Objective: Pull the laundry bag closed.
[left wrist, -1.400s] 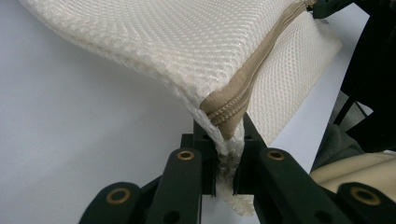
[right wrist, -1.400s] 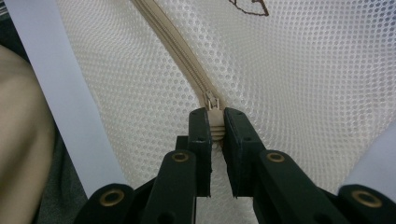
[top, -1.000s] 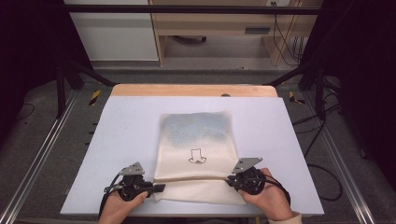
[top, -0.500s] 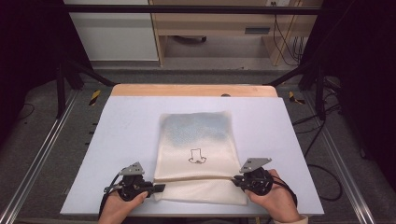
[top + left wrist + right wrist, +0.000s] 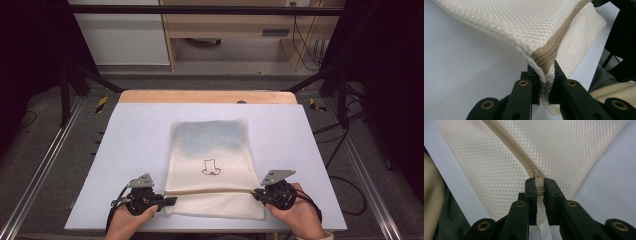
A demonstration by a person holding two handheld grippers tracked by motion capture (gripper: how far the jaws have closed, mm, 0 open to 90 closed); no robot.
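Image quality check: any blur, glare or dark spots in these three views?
High view: soft overall, table evenly lit, surroundings dark. Left gripper view: mesh bag sharp at the zipper, near jaws blurred. Right gripper view: zipper pull fairly crisp, jaws in front soft, no glare.

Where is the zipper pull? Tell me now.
In the right gripper view, the zipper pull sits clamped in the right gripper, at the mesh bag's right edge.

Left gripper jaws covering mesh bag corner and zipper end. Right gripper jaws hiding most of zipper pull. Bag's small printed figure staying too small to identify. Forearms running off high view's bottom edge.
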